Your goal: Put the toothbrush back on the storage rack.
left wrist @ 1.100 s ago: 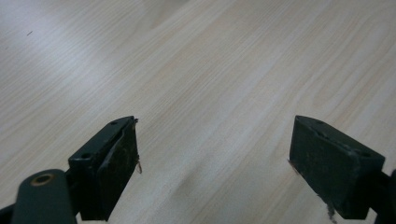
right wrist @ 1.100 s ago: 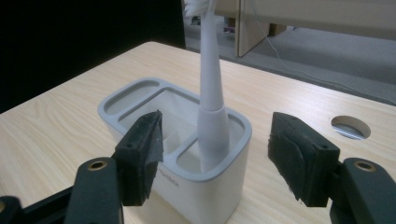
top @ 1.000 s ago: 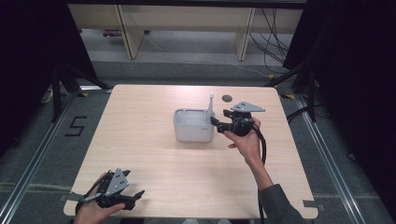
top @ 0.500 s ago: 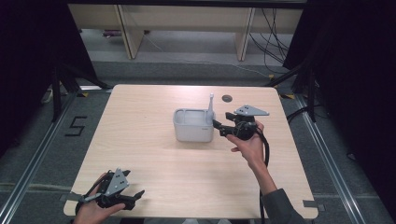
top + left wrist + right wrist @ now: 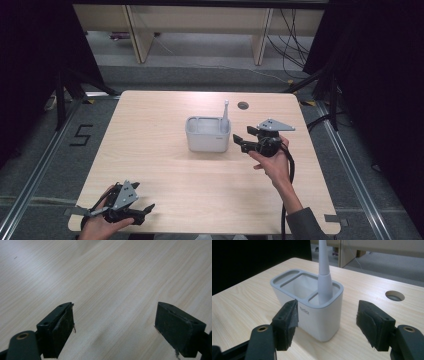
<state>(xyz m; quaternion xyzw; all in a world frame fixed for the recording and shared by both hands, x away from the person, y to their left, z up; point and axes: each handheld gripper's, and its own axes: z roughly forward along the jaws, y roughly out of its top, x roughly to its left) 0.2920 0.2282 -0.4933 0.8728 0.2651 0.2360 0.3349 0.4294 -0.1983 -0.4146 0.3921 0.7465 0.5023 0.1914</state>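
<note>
At the near edge of the wooden table (image 5: 165,165), on the left, a hand (image 5: 97,227) holds the left gripper (image 5: 142,212) low over the wood. It lies near the table's front left corner. In the left gripper view its two black jaws stand wide apart, with only bare wood between them. It holds nothing.

Farther in, on the right side, the other hand (image 5: 274,165) holds the right gripper (image 5: 241,140). A sleeve (image 5: 305,225) shows at the bottom of the high view, and a black cable (image 5: 289,170) trails down from this gripper along the arm. A grey three-cornered plate (image 5: 275,125) sits on top of it. Its jaws point left, toward a small holder. In the right gripper view the jaws are wide open and grip nothing. The left jaw sits in front of the holder's near wall, and I cannot tell if it touches. The right jaw is off to the side, over bare wood.

The holder (image 5: 208,135) is a pale grey box with rounded corners. It stands upright near the middle of the table, just beside the right gripper. Its top has three open parts: a narrow slot, a big middle part, and a small end part. A white stick-like thing (image 5: 324,277), maybe a toothbrush handle, stands in the small end part (image 5: 325,293) and leans a little. Its top runs out of the right gripper view.

Past the holder, near the far edge, there is a round hole (image 5: 243,105) in the table.
</note>
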